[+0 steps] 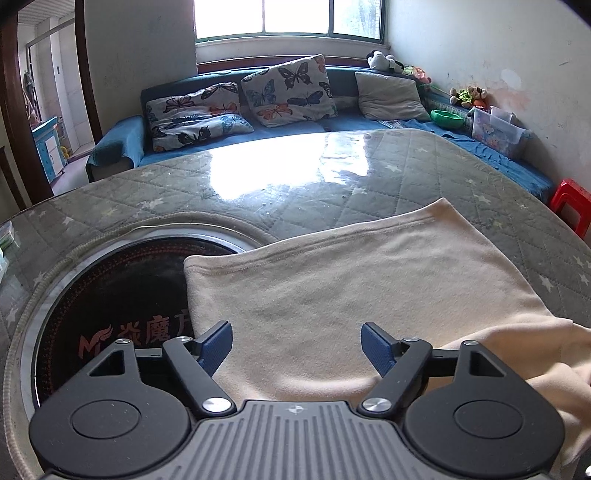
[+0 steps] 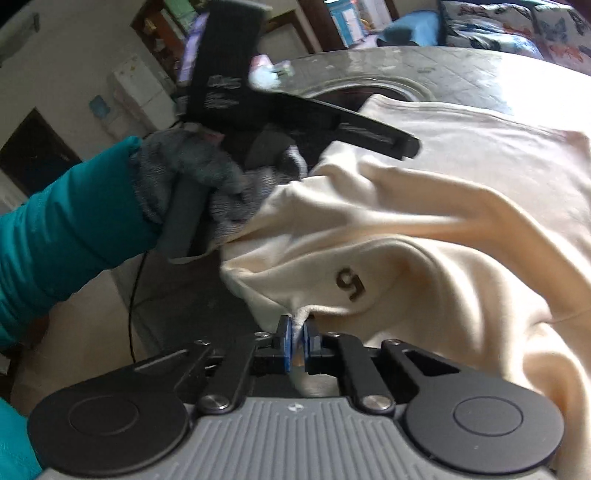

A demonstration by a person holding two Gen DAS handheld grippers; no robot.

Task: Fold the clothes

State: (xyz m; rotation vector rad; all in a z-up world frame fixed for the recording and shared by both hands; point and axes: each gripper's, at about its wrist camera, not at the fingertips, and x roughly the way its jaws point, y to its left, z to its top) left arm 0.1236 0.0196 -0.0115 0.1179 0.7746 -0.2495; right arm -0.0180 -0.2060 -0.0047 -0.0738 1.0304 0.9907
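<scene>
Both wrist cameras overlook garment (image 1: 332, 295) closely

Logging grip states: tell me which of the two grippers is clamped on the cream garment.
The right gripper: its blue pads pinch a fold of the cream garment. The left gripper hangs wide open above it.

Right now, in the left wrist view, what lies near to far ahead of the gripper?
Open left gripper → cream garment → grey quilted star-pattern table cover → blue sofa → butterfly-print cushions → bright window.
</scene>
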